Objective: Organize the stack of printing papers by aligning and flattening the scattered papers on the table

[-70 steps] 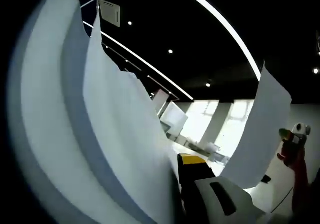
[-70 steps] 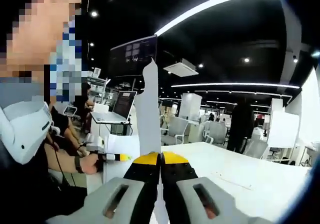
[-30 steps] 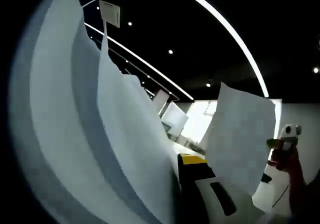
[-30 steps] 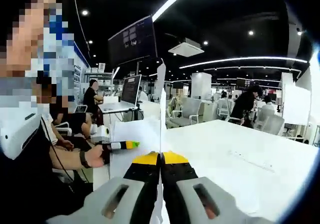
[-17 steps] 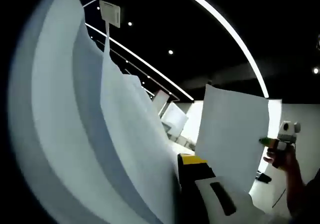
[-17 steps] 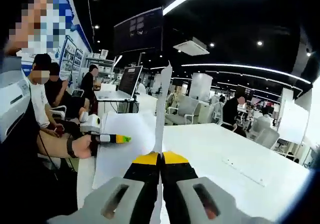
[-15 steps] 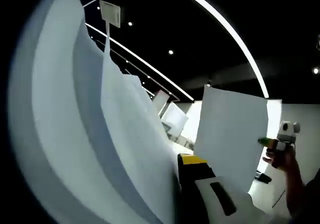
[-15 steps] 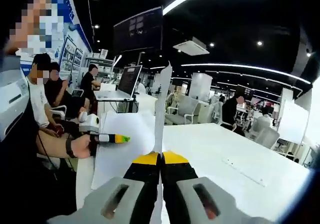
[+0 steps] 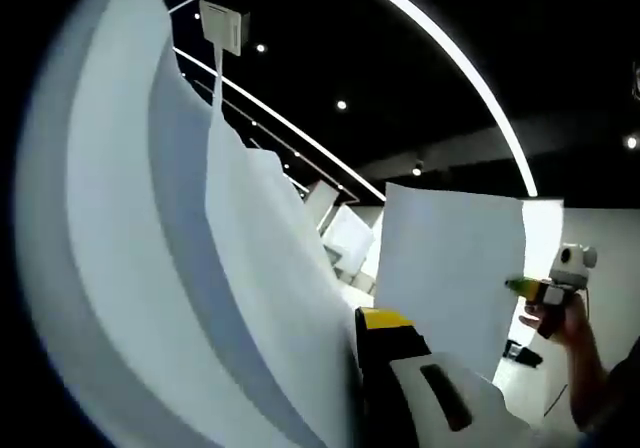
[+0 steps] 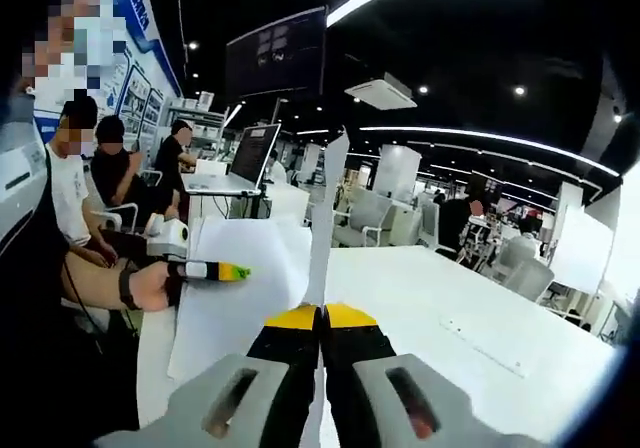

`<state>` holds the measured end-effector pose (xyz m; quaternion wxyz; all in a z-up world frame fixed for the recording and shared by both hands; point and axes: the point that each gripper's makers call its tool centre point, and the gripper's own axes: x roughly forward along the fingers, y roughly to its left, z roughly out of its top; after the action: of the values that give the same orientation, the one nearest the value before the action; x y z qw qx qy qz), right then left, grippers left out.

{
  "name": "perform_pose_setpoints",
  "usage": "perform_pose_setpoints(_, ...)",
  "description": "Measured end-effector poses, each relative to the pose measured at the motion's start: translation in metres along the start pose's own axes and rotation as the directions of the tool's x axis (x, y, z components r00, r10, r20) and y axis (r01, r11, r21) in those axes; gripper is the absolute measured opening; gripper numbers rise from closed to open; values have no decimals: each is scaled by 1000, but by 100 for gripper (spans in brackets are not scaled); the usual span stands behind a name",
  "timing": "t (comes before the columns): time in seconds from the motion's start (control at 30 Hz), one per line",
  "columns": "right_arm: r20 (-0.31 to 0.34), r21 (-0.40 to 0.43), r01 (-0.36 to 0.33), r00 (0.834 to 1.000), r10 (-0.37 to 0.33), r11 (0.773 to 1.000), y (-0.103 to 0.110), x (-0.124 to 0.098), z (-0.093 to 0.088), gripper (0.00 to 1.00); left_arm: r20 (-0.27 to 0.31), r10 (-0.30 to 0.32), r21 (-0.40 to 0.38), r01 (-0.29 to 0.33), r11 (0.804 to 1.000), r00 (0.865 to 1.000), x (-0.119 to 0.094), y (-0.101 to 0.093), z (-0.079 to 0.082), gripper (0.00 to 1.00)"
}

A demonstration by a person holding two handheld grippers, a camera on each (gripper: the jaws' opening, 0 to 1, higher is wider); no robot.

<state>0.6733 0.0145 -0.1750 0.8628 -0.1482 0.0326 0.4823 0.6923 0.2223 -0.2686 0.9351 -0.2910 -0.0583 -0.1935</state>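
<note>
A thick fan of white papers (image 9: 180, 268) rises from my left gripper (image 9: 358, 320), which is shut on it; one yellow-tipped jaw shows and the paper hides the other. To the right, a hand holds my right gripper (image 9: 540, 290) with a single white sheet (image 9: 450, 268) turned almost face-on. In the right gripper view my right gripper (image 10: 321, 315) is shut on that sheet (image 10: 324, 218), seen edge-on and upright. To its left a hand holds my left gripper (image 10: 215, 270) against the curved paper stack (image 10: 240, 303). Both are held up above the white table (image 10: 450, 313).
The table's far edge runs at the right, with chairs (image 10: 365, 223) and seated people (image 10: 85, 183) beyond it. A laptop (image 10: 245, 163) stands on a desk behind. A person's sleeve and arm (image 10: 70, 298) are close on the left.
In the left gripper view the single sheet has turned from nearly edge-on to face-on and drawn nearer to the stack. The right gripper view has swung, and both grips are unchanged.
</note>
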Motion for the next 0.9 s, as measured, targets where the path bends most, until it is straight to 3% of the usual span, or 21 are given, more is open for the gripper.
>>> perform_pose_setpoints(0.9, 19, -51, 13, 1000, -12, 999, 0, 17, 7, 0, 0, 0, 1, 0, 1000, 1000, 0, 1, 0, 14)
